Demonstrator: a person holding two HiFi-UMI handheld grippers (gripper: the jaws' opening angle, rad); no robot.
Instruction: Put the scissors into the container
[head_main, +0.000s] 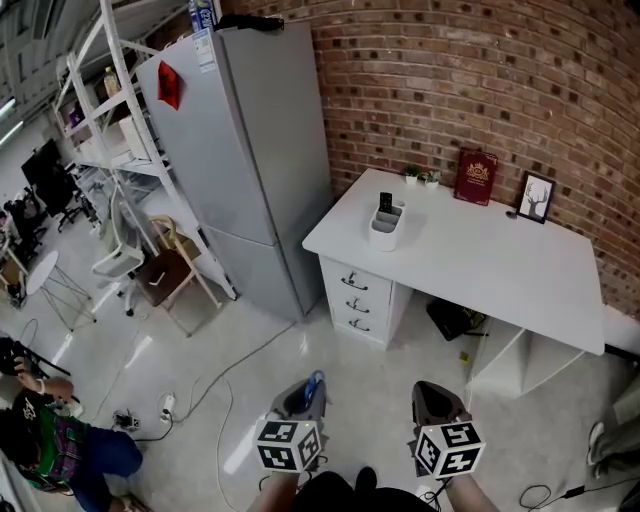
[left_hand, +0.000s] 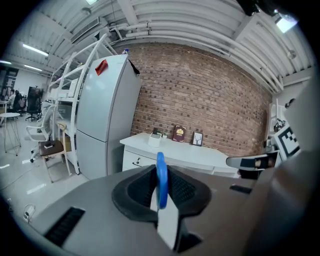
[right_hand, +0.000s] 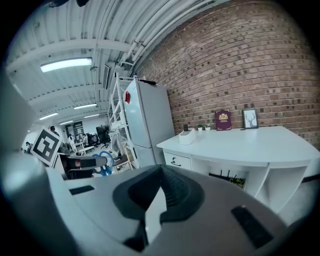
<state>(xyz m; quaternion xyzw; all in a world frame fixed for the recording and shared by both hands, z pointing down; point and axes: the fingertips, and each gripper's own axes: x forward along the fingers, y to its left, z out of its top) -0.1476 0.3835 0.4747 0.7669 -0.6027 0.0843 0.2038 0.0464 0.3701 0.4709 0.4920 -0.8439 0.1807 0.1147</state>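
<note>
The scissors (left_hand: 161, 181) have blue handles, and my left gripper (left_hand: 160, 167) is shut on them, the blue loop sticking up between the jaws. In the head view the left gripper (head_main: 303, 392) is low over the floor, with the scissors (head_main: 314, 384) blue at its tip. My right gripper (head_main: 432, 395) is beside it, and its jaws (right_hand: 161, 172) are shut with nothing in them. The white container (head_main: 385, 228) stands on the white desk (head_main: 500, 270), far ahead of both grippers. It also shows as the container (left_hand: 155, 139) and container (right_hand: 187, 136). The right gripper view catches the scissors (right_hand: 105, 163) at its left.
A grey fridge (head_main: 255, 150) stands left of the desk. A red book (head_main: 476, 177) and a picture frame (head_main: 536, 197) lean on the brick wall. Desk drawers (head_main: 356, 295) face me. Cables (head_main: 215, 390), a wooden chair (head_main: 175, 265) and a crouching person (head_main: 50, 435) are at the left.
</note>
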